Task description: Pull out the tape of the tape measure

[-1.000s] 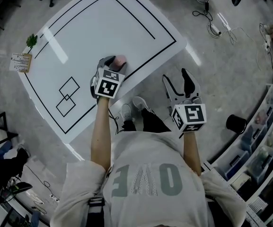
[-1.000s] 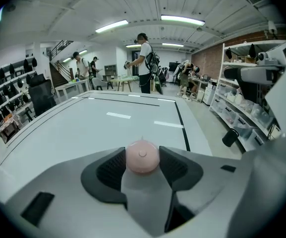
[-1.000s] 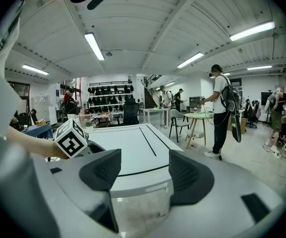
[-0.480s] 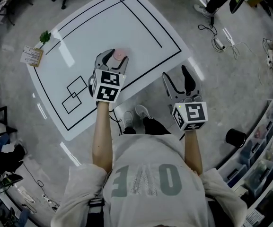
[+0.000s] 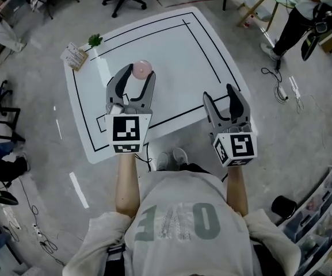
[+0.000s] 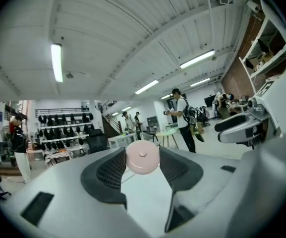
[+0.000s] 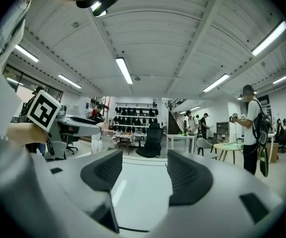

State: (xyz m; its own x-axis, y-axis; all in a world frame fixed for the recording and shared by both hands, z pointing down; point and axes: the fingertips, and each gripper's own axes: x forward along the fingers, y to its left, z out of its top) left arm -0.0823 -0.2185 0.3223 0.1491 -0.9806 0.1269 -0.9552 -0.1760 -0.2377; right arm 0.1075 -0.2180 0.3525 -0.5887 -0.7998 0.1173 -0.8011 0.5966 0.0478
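1. The left gripper pinches the round pale-pink plastic tape measure between its dark ribbed pads, held over the white table with black lines.
2. The right gripper has its jaws spread apart, with nothing between them.

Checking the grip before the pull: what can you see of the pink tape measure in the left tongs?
The tape measure is a small round pale pink case, smooth like plastic, with a small hub at the centre of its flat face. It stands on edge at the tips of the left tongs, both dark ribbed pads pressing its rim, held up over the white table. No tape shows pulled out.
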